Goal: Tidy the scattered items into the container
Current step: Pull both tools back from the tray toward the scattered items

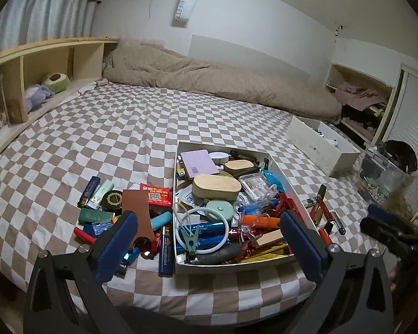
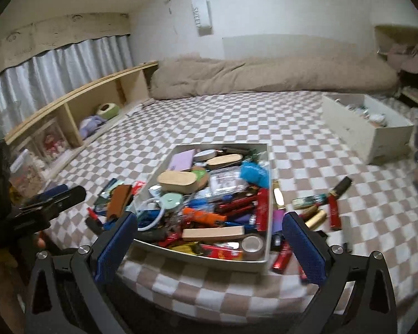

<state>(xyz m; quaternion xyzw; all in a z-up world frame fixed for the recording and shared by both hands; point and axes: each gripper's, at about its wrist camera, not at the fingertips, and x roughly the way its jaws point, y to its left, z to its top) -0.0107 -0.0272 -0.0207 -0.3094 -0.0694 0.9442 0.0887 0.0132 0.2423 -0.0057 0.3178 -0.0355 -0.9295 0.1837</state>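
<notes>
White cardboard box (image 1: 288, 192) near the front edge of the checked bed (image 1: 103, 128), heaped full with small things: two oval wooden cases, a pink card box, a green clothes peg. More lighters and little tubes (image 1: 97, 208) scattered just beside its left wall, gold and red lipsticks (image 2: 334, 208) just beside its right wall. Left gripper (image 1: 209, 239) wide open and empty, right gripper (image 2: 209, 239) wide open and empty too, both hanging over the front of the box.

Container (image 1: 181, 271) heaped full; bedspread (image 1: 125, 128) beyond seemingly clear.
</notes>
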